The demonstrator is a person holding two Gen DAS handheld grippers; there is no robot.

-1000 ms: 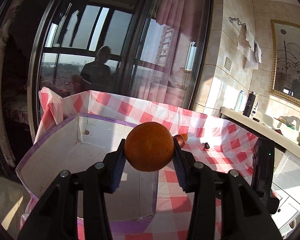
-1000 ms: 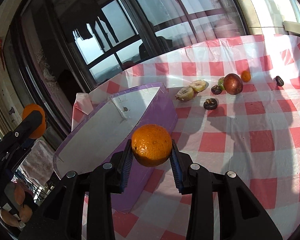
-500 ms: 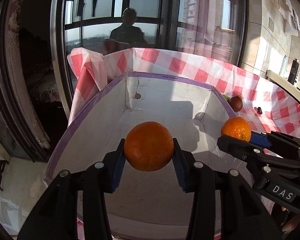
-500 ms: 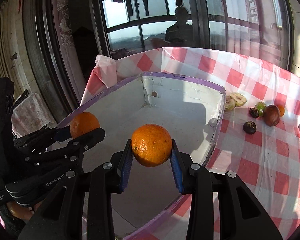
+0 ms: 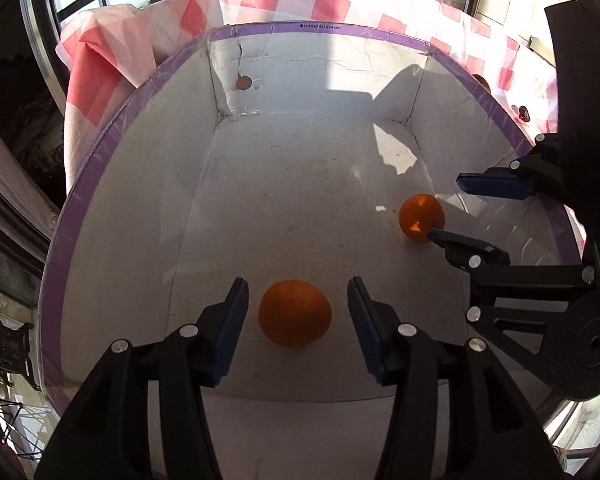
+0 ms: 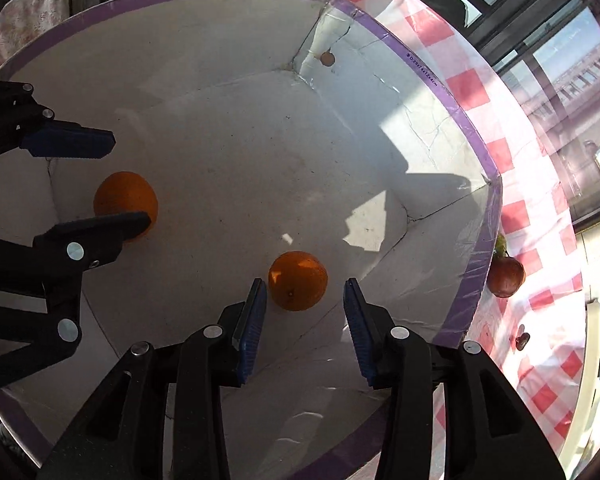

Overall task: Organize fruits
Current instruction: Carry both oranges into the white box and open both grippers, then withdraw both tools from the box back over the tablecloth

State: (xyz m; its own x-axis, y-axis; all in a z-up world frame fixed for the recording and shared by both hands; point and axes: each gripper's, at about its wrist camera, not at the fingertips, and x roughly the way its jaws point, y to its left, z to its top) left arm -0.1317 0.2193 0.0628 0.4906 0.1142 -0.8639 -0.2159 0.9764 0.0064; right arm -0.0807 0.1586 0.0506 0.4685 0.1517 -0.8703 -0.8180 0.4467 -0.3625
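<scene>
1. Far left, the red-and-white checked tablecloth (image 5: 100,64) bunches up beyond the box's corner, with dark window glass behind it.
2. The white cardboard box (image 5: 140,184) with its purple-taped rim takes up most of the desk here, and both tools hang over its open top.
3. Left tool (image 5: 296,314): its blue-padded fingers are spread wide, gripping nothing. There is a clear gap on each side of the fruit below.
4. Between those fingers sits the first orange (image 5: 295,313), down on the white floor of the box, toward the near wall.
5. From the other camera that same orange (image 6: 125,204) shows at the left of the box floor, partly hidden by the lower finger of the left tool (image 6: 88,184).
6. Moving right, the second orange (image 5: 422,217) lies on the box floor near the right wall, a patch of sun on its skin.
7. Right tool (image 6: 304,304): fingers parted as well, holding nothing. Its orange (image 6: 298,281) rests on the floor just ahead of the tips, touching neither pad as far as I can see.
8. In the left camera the right tool (image 5: 446,210) reaches in from the right edge, one blue pad above that orange and one black tip just in front of it.
9. Over the box's right rim, a dark red round fruit (image 6: 506,277) sits on the cloth just beside the wall.
10. Farther along, a small dark fruit (image 6: 523,340) lies on the checks, well apart from the box.
</scene>
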